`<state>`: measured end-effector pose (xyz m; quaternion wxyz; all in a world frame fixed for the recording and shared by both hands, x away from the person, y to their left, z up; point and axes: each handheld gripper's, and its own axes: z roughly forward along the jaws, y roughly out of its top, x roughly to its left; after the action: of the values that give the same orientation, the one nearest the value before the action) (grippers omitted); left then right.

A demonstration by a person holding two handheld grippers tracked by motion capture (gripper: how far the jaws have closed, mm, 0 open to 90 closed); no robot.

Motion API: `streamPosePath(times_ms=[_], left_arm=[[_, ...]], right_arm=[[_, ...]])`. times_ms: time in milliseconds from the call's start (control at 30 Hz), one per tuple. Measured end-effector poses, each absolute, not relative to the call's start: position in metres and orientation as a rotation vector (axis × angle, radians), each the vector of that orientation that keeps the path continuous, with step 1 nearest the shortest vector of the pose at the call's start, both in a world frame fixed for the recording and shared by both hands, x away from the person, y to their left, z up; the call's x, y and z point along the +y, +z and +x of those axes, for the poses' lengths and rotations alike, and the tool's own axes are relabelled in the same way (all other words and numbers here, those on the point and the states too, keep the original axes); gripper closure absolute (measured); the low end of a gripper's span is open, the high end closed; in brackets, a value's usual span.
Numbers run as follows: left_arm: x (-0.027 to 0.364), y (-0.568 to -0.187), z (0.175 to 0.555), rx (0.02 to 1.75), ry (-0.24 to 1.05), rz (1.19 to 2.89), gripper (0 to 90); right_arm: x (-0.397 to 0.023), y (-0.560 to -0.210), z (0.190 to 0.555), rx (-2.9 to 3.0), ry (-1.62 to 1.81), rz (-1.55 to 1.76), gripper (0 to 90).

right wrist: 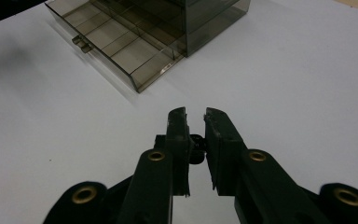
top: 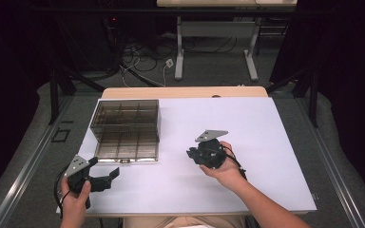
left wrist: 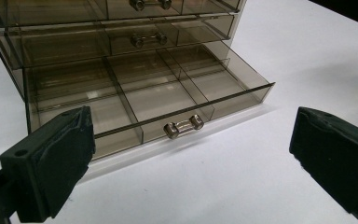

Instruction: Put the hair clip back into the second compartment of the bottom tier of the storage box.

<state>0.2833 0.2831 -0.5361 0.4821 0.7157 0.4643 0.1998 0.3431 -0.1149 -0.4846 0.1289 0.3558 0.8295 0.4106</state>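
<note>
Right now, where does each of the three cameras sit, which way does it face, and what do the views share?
High view: above the person's side, facing forward and down on the white table; both forearms show.
Left gripper view: on the left hand-held gripper, facing the smoky transparent plastic drawer box; its jaws stand wide apart.
Right gripper view: on the right hand-held gripper, facing the box's corner; its jaws stand nearly together.
Shared: all show the box's open bottom drawer.

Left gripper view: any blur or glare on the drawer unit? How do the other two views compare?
Left gripper view: drawer unit sharp, small glints on the handle, near jaws soft. Right gripper view: right gripper sharp, casting a dim shadow on the white table; no glare. High view: table evenly lit, surroundings very dark, soft overall.
</note>
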Motion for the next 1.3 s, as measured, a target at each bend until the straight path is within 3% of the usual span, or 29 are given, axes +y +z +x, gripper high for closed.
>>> streamPosePath(times_ms=[1300], left_arm=[[0.284, -0.536, 0.283, 1.124, 0.485, 1.749, 0.4]], right_arm=[[-0.041, -0.478, 0.371, 2.461, 1.221, 0.985, 81.0]])
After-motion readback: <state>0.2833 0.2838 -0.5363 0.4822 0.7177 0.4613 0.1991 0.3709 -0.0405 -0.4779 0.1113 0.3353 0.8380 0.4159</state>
